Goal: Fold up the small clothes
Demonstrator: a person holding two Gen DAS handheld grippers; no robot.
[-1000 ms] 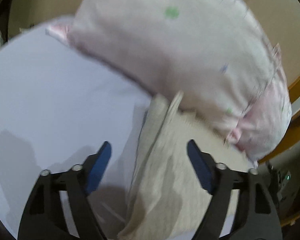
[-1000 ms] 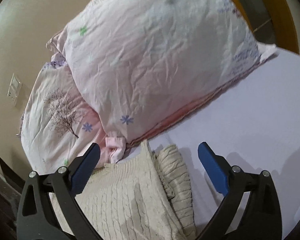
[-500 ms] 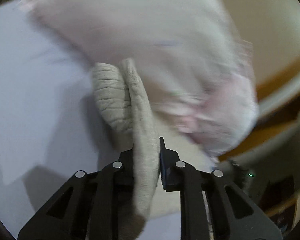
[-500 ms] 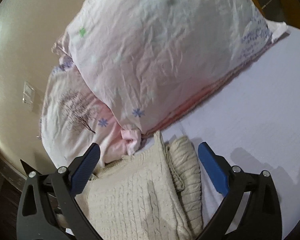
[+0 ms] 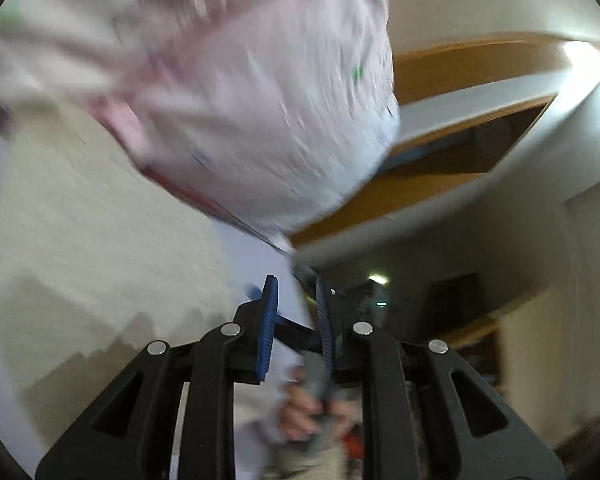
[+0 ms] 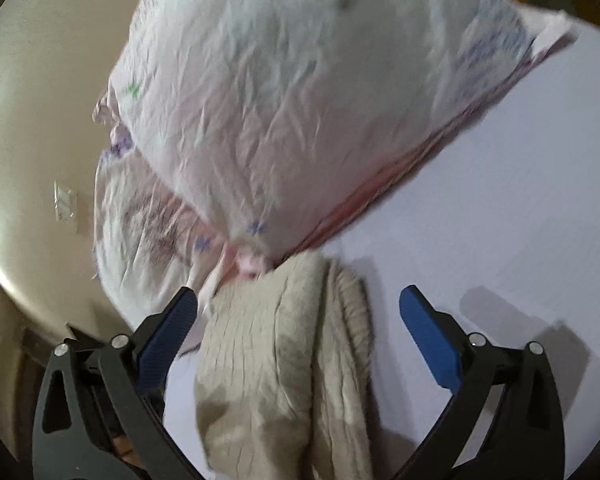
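Observation:
A cream cable-knit sweater (image 6: 280, 364) lies folded on the pale lilac bed sheet (image 6: 500, 208), its far end against a pink pillow (image 6: 300, 100). My right gripper (image 6: 298, 320) is open and hovers over the sweater, one finger on each side, holding nothing. In the blurred left wrist view the sweater (image 5: 100, 216) spreads out at the left, below the pillow (image 5: 260, 112). My left gripper (image 5: 294, 304) sits right of the sweater near the bed's edge. Its jaws stand a narrow gap apart with nothing between them.
A second pink pillow with a tree print (image 6: 148, 224) lies behind the first, by the beige wall (image 6: 32, 120). A wooden bed frame (image 5: 452, 68) and a dark room (image 5: 460, 300) show beyond the bed's edge. A hand on a handle (image 5: 312, 408) shows below my left gripper.
My left gripper let go of the sweater's edge and swung right, off toward the bed's edge. The sweater settled folded. My right gripper stayed open and moved slightly over it.

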